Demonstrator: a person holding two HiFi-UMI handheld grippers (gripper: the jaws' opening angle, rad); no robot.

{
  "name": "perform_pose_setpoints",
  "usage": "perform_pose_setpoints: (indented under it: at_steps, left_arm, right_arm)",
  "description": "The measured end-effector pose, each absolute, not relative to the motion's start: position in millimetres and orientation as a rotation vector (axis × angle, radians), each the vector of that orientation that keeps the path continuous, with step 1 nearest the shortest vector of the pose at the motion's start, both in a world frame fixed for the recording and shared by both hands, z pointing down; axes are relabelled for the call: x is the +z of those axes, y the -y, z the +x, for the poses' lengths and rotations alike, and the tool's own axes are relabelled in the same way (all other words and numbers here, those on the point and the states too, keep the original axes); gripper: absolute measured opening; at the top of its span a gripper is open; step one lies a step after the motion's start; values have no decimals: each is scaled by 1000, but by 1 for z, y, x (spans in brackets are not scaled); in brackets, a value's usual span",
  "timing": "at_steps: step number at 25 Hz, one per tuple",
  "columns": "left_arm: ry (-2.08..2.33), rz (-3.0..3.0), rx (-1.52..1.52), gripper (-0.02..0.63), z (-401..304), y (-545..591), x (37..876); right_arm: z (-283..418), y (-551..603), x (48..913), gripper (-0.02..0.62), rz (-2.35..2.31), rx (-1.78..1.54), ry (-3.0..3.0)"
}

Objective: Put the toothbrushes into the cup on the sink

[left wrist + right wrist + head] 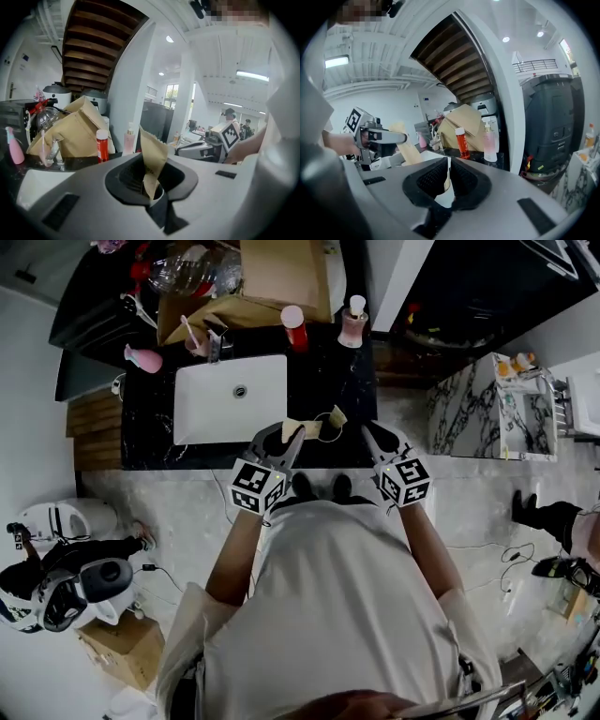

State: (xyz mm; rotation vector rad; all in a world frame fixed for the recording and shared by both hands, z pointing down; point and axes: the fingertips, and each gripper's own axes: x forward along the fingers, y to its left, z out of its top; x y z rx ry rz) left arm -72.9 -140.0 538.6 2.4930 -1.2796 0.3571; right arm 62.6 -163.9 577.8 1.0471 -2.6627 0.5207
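The left gripper [150, 187] is pinching a kraft-paper toothbrush packet [153, 157] upright in nearly closed jaws, the right gripper [447, 183] is clamping a thin pale paper edge [446, 174], and the cup [196, 344] is sitting ahead-left across the sink basin [211, 404], nearer the left gripper.

Nothing legible is showing anywhere: the left marker cube [257, 487] and right marker cube [405, 480] are carrying only black-and-white square patterns, and the red bottle [294, 329] is showing no readable label.
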Motion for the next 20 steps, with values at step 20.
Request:
perform_pose_setpoints:
  at_steps: [20]
  left_arm:
    - [1174,2524,559,57,-40,162,605]
  right_arm:
    - [94,158,585,43,1220,580,2592]
